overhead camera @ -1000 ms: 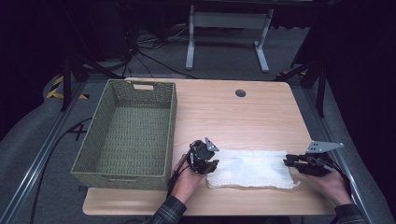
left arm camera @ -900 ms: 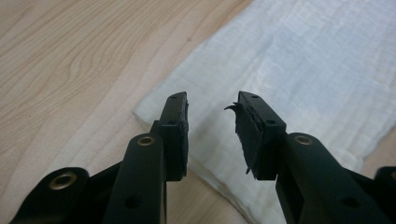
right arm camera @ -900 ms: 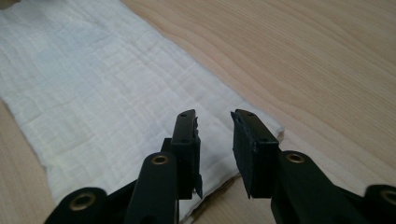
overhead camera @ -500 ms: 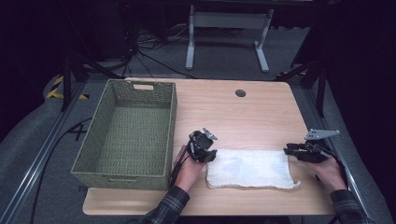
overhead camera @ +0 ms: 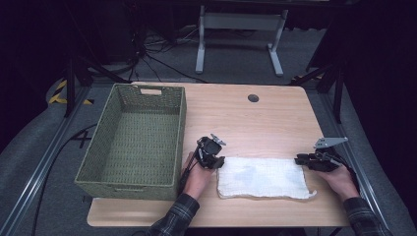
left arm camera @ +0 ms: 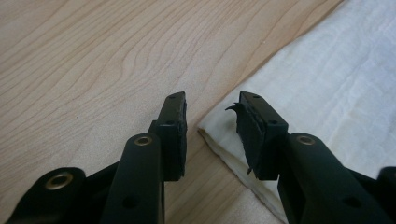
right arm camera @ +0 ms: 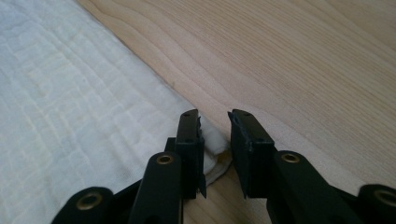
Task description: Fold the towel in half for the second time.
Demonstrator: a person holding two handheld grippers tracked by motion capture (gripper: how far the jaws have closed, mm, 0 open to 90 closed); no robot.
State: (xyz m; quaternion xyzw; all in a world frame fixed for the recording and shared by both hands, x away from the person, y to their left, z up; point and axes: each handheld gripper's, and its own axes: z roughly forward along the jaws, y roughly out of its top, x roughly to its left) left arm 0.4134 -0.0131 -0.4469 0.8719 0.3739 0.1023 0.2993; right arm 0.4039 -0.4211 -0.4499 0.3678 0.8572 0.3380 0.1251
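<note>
Near the desk's (overhead camera: 275, 118) front edge, a white cloth (overhead camera: 263, 178) lies flat, spread between both hands. Since a second ago each hand has shifted outward to a far corner. At its left corner the left gripper (left arm camera: 210, 116) stands part open around the corner, not pressing. At its right corner the right gripper (right arm camera: 214, 126) has just been closing, jaws narrowly apart astride the corner. Farther left, the green basket (overhead camera: 182, 123) sits unmoved.
</note>
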